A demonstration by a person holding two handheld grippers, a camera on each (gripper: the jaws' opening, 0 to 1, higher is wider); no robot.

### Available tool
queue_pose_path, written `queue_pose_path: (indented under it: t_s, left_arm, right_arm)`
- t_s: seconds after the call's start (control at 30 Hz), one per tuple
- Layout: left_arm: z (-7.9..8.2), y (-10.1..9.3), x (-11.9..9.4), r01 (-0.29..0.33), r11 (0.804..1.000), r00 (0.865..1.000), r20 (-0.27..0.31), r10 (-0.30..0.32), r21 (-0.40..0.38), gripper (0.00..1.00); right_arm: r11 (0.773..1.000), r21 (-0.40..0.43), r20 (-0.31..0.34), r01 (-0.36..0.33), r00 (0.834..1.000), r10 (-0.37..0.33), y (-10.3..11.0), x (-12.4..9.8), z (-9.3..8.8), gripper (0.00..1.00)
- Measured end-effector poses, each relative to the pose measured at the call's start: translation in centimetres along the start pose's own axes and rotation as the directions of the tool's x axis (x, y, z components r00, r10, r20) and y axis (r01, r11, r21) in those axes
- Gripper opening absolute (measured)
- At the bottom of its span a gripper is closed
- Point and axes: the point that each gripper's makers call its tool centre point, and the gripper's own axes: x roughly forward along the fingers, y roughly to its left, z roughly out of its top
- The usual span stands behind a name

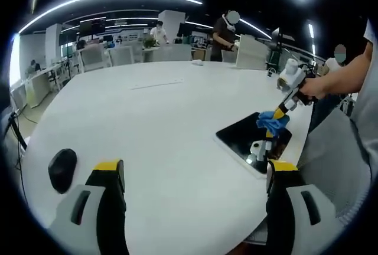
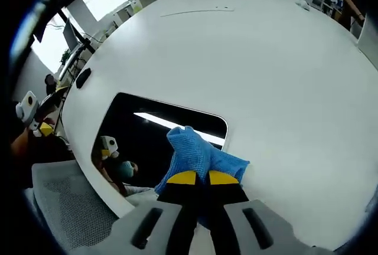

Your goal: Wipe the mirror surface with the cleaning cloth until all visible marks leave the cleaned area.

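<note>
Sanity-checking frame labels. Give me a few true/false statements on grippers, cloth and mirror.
1. The right gripper is shut on the blue cloth. True.
2. The cloth lies bunched on the white table, away from the mirror. False: it is held over the mirror.
3. The left gripper is open and holds nothing. True.
4. The mirror stands upright against a wall. False: it lies flat on the table near its edge.
5. A black mouse lies on the table. True.
</note>
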Motion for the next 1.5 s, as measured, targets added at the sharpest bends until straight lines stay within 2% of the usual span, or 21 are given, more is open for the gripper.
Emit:
queue_pose_path:
  t_s: [0.4, 0.53, 1.0, 1.5]
  left_arm:
    - [0.4, -0.2, 0.2, 0.007, 1.000, 1.000, 0.002, -0.007, -0.005, 0.99]
    - [0.9, 0.1, 0.2, 0.003, 0.999, 1.000, 0.031, -0.002, -0.036, 0.99]
    - [1.0, -0.6, 0.3, 0.012, 1.000, 1.000, 0.018, -0.011, -0.018, 0.99]
    - [0.0, -1.1, 0.2, 0.018, 1.000, 1.000, 0.001, -0.018, -0.006, 0.99]
  right_arm:
    - [1.000, -0.005, 0.010, 0.006, 1.000, -0.006, 0.1, 0.0, -0.1, 0.00]
    - [1.000, 0.012, 0.012, 0.009, 1.000, -0.009, 0.2, 0.0, -0.2, 0.00]
    - [1.000, 0.030, 0.014, -0.002, 1.000, 0.002, 1.4, -0.5, -2.1, 0.00]
    - [0.998, 0.055, 0.004, -0.022, 1.000, 0.022, 2.1, -1.2, -4.1, 0.00]
